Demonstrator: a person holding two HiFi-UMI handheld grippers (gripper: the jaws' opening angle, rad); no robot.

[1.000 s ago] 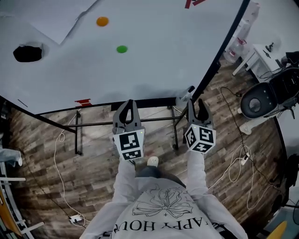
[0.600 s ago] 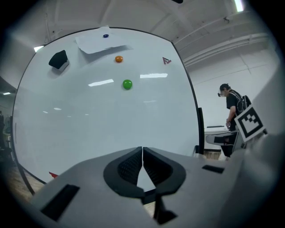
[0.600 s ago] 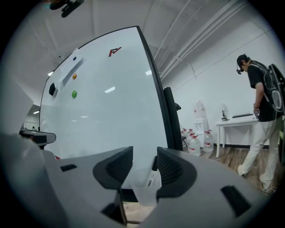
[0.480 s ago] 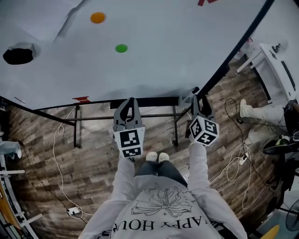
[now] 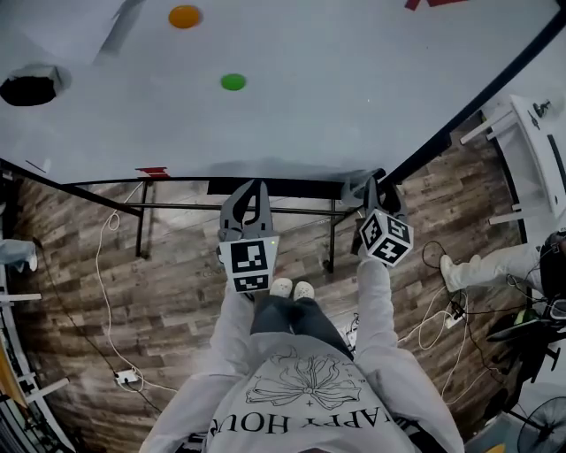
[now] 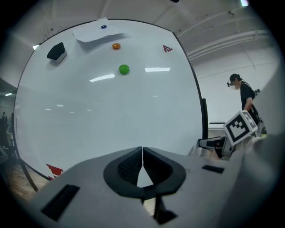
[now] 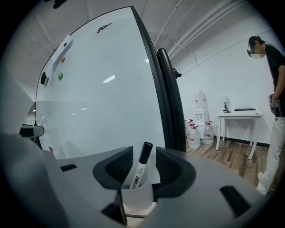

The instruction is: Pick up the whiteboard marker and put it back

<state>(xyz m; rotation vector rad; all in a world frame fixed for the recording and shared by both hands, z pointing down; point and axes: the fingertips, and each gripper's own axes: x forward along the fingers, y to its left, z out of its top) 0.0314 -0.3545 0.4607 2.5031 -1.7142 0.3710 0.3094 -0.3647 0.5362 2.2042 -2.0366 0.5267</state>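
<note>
The whiteboard marker (image 7: 141, 167), white with a black cap, stands tilted in a translucent cup (image 7: 138, 197) at the foot of the whiteboard (image 7: 98, 102). My right gripper (image 7: 143, 152) is open, its jaws on either side of the marker, and neither jaw presses it. In the head view the right gripper (image 5: 372, 191) is at the cup (image 5: 355, 188), by the right end of the board's black ledge (image 5: 292, 188). My left gripper (image 5: 250, 191) hovers at the ledge's middle. Its jaws (image 6: 142, 153) are shut and hold nothing.
The whiteboard (image 5: 309, 88) carries a green magnet (image 5: 233, 82), an orange magnet (image 5: 184, 16) and a black eraser (image 5: 28, 88). Cables (image 5: 106, 265) trail over the wood floor. A white table (image 5: 531, 133) and water bottles (image 7: 198, 133) stand at the right, with a person (image 7: 274, 89) nearby.
Both grippers have moved closer to the board's ledge, the right one up to the cup with the marker. The wearer's feet have come together. The person at the right has walked on.
</note>
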